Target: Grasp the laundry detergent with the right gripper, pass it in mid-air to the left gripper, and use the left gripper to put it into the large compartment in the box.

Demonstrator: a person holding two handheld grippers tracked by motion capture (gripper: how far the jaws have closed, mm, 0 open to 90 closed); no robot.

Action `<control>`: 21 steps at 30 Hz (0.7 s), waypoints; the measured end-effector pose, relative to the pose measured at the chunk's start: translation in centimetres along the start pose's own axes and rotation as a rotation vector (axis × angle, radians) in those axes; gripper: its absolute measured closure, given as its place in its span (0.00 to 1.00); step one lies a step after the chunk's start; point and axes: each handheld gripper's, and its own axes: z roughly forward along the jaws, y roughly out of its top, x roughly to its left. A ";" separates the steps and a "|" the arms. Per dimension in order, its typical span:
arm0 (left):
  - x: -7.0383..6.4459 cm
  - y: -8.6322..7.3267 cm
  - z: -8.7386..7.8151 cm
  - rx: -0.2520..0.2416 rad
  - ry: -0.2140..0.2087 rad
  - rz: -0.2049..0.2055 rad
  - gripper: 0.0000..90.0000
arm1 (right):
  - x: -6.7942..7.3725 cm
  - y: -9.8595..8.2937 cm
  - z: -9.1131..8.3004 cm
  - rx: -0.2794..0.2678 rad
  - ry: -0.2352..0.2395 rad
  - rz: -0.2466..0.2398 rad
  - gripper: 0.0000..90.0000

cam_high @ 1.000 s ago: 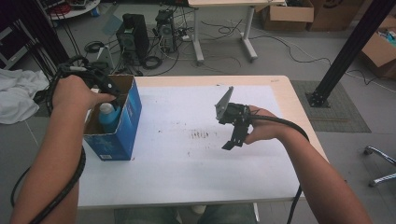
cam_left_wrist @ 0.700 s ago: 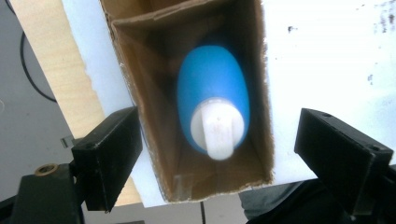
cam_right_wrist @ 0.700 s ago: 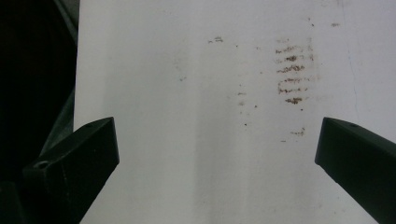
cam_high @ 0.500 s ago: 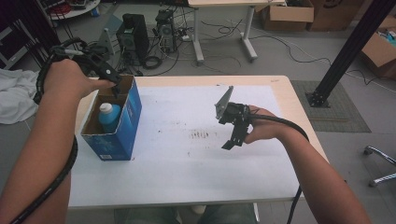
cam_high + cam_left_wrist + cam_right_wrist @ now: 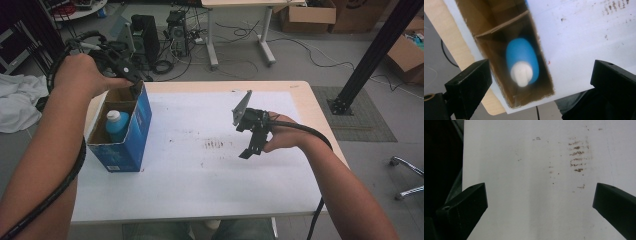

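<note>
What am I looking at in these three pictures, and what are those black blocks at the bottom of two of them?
There is no robot here: a person holds a handheld two-jaw gripper in each hand at a white-topped table. The high view looks down from above the person's side. The left gripper hangs over an open blue cardboard box, which stands on the table's left part. Inside the box stands a blue plastic bottle with a white cap. The right gripper hovers over bare tabletop near some brown smudges.

The other two pictures come from cameras riding on the grippers. The black blocks are each gripper's own jaws. The left gripper view looks down into the box at the bottle, blurred. The right gripper view shows tabletop and the smudges. Both pairs of jaws stand wide apart and hold nothing.
</note>
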 end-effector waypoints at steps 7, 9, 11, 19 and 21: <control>-1.6 0.7 -0.4 0.001 -0.030 0.101 0.00 | 0.0 -0.2 -0.2 0.008 -0.001 0.009 0.00; -2.3 0.9 -0.6 0.002 -0.040 0.138 0.00 | 0.0 -0.1 -0.4 0.010 -0.006 0.009 0.00; -3.0 1.0 -0.8 0.002 -0.032 0.164 0.00 | 0.0 -0.1 -0.6 0.014 -0.007 0.011 0.00; -6.5 1.2 -0.6 0.000 -0.051 0.425 0.00 | 0.1 0.1 -1.2 0.036 -0.014 0.022 0.00; -7.2 1.1 -0.5 0.000 -0.074 0.478 0.00 | 0.2 0.1 -1.4 0.044 -0.016 0.027 0.00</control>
